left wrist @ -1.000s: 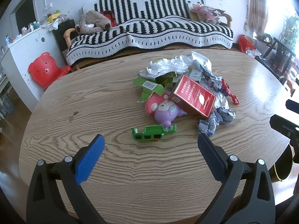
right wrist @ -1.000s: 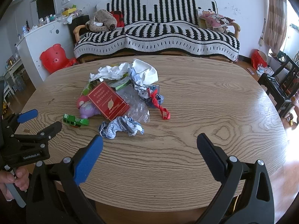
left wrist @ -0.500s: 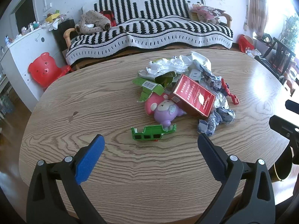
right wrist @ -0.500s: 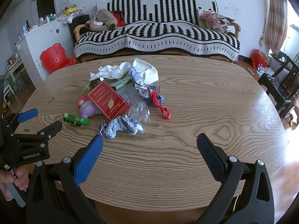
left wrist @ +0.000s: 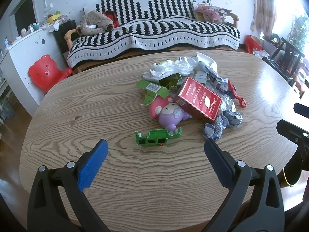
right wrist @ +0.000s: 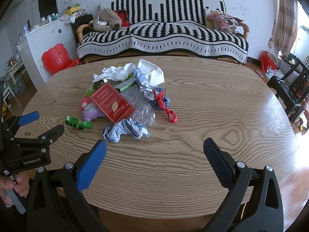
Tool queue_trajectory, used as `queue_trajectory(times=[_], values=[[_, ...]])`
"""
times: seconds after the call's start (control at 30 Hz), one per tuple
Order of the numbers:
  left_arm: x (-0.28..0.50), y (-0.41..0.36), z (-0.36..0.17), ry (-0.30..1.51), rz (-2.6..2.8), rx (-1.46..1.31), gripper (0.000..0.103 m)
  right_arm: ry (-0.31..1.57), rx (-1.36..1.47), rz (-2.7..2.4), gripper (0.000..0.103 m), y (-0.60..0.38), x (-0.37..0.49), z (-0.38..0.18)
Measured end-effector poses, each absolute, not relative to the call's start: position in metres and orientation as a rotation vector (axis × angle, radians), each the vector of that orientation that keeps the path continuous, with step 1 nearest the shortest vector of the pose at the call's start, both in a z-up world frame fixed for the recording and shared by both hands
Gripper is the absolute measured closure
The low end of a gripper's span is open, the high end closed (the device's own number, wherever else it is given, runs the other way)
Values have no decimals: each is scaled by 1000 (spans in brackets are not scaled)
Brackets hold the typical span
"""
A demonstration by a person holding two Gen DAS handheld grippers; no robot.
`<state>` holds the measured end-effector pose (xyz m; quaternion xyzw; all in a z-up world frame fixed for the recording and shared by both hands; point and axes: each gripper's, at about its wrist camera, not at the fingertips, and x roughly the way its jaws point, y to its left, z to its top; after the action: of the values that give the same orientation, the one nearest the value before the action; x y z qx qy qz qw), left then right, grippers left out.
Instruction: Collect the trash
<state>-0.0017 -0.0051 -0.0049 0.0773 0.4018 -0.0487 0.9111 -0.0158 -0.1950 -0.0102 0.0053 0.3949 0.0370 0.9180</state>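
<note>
A pile of trash lies mid-table: a red carton (left wrist: 199, 100) (right wrist: 113, 104), white crumpled paper (left wrist: 173, 67) (right wrist: 117, 72), a crumpled blue-white wrapper (left wrist: 222, 123) (right wrist: 125, 129), clear plastic film (right wrist: 143, 106), a red ribbon (right wrist: 168, 110) (left wrist: 236, 94), green cardboard (left wrist: 154, 90), a green toy truck (left wrist: 158, 137) (right wrist: 78, 123) and a pink-purple plush toy (left wrist: 168, 112) (right wrist: 89, 110). My left gripper (left wrist: 155, 149) is open, just short of the green truck. My right gripper (right wrist: 154, 149) is open, near the blue-white wrapper.
The oval wooden table (left wrist: 96, 106) (right wrist: 222, 106) fills both views. A striped sofa (left wrist: 154, 29) stands behind it, a red bear stool (left wrist: 44, 73) and white cabinet (left wrist: 23, 46) at the left, dark chairs (right wrist: 289, 89) at the right.
</note>
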Motion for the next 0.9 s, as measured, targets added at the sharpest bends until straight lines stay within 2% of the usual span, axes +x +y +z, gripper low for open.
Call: queue_trajectory(times=[0.23,0.57,0.73,0.87,0.9], values=[[1,7,-9,802,-154,259,6,833,12,120,6,-200,-3,-12],[41,13,-51,877,-414,468,6,899,-34,160,6,-208,51,-39],[64,12,-74,937,-399,466,7,904,-21,141,6,-215,87,-56],[65,10,-71,898,-422,472,7,906,-47,109,15,-219,112,-67],[66,9,-72,897,-429,477,12,910,-48,104,18,-222,117,-69]])
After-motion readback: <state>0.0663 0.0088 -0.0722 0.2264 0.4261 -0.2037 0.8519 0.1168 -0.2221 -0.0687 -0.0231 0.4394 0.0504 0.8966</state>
